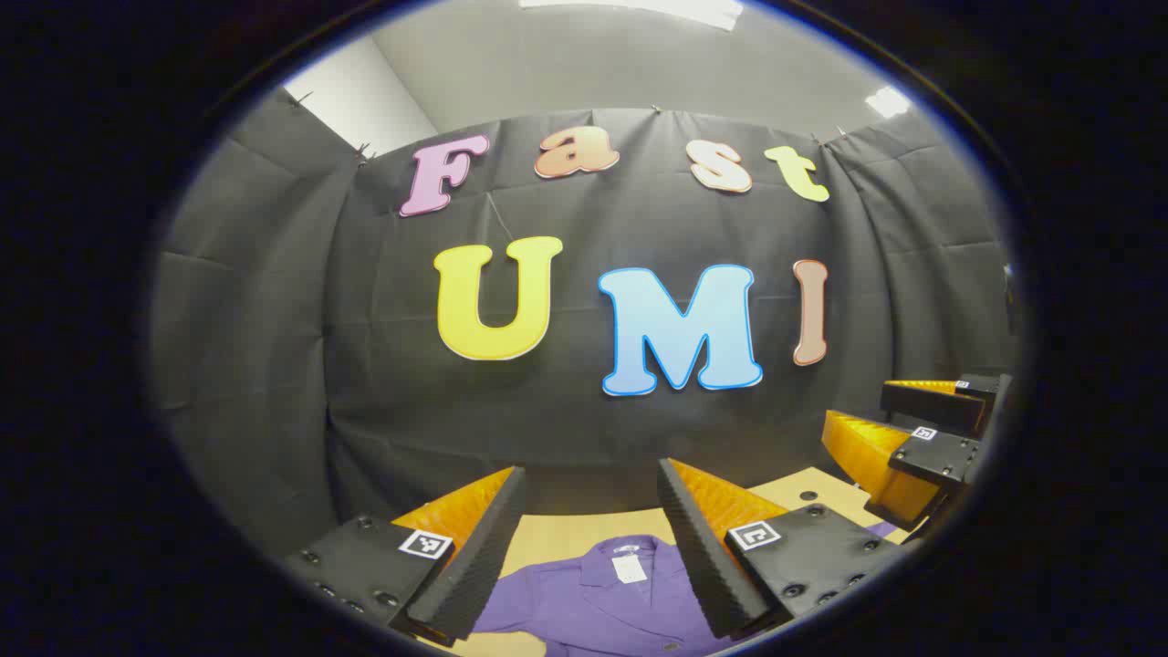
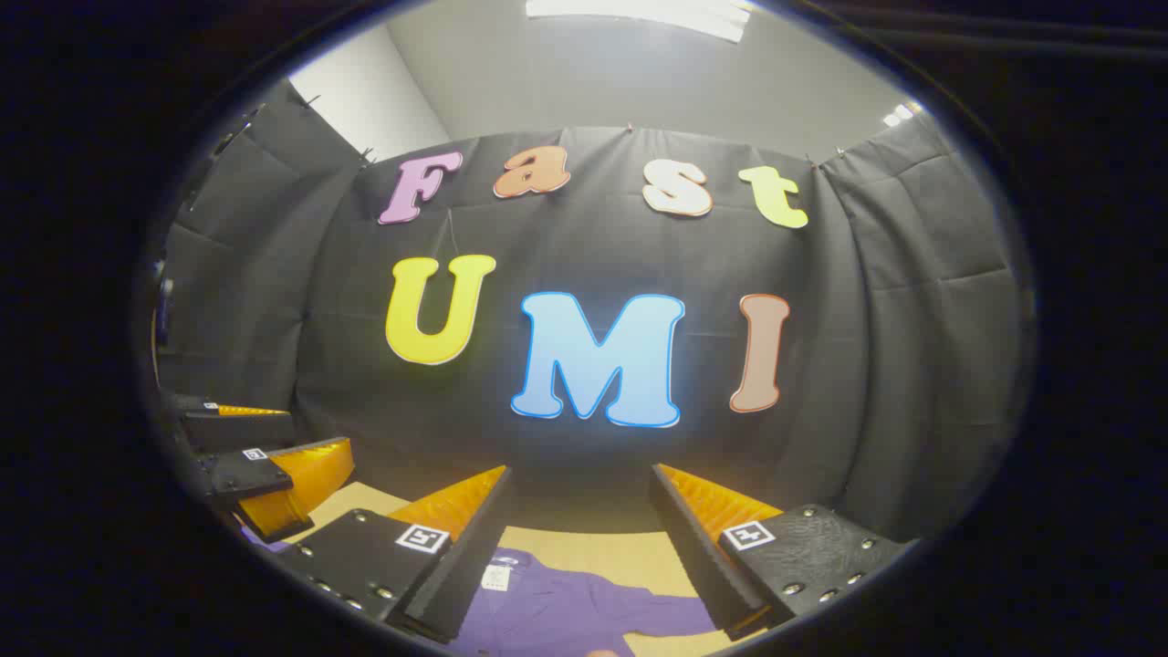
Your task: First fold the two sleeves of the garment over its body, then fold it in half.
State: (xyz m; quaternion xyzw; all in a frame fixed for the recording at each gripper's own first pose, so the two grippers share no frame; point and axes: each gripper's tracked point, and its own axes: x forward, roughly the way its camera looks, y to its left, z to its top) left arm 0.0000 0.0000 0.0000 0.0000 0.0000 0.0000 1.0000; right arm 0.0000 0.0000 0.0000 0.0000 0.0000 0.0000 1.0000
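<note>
At the bottom of the left gripper view, the left gripper (image 1: 589, 557) stood with its jaws spread wide and nothing between the pads. Below and just beyond that gap lay the purple garment (image 1: 602, 602), flat on the light wooden table (image 1: 566, 527), its collar and white neck label (image 1: 628, 568) centred between the two fingers and pointing away toward the wall. Neither finger touched the cloth. Farther off at the right edge of that view, the right gripper (image 1: 899, 429) hung above the table, likewise parted and empty. At the bottom of the right gripper view, the right gripper (image 2: 579, 557) was held wide open with nothing gripped. The garment (image 2: 575, 607) lay beneath the gap, its neck label (image 2: 495, 576) close to the left finger and one sleeve (image 2: 671, 613) running toward the right finger; no contact could be seen. At the left edge of that view, the left gripper (image 2: 265, 447) hovered over the table (image 2: 584, 547), apart and empty. Behind everything hung the black cloth wall (image 2: 867, 365), with a grey ceiling (image 2: 593, 73) above.
</note>
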